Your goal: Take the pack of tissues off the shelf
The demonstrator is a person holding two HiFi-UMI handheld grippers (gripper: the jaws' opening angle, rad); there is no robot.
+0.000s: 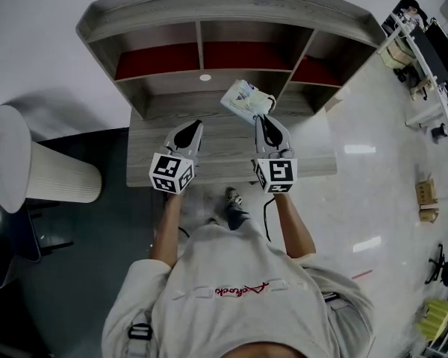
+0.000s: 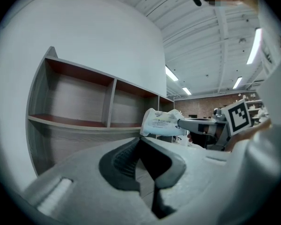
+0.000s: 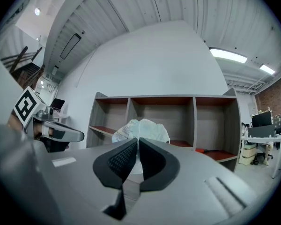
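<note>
A white plastic pack of tissues [image 1: 244,98] hangs in front of the wooden shelf [image 1: 209,15], pinched at its near end by my right gripper [image 1: 263,118], which is shut on it. In the right gripper view the pack [image 3: 143,127] bulges just beyond the closed jaws [image 3: 137,140], with the shelf's open compartments behind it. My left gripper [image 1: 198,125] hovers to the left of the pack, shut and holding nothing. In the left gripper view the pack [image 2: 160,122] shows to the right, above the left gripper [image 2: 140,139].
The shelf has red-lined compartments and a wooden ledge [image 1: 157,166] in front. A small white disc [image 1: 204,77] lies on a middle shelf board. A white ribbed cylinder [image 1: 60,174] stands at the left. Racks and clutter [image 1: 425,43] line the right side.
</note>
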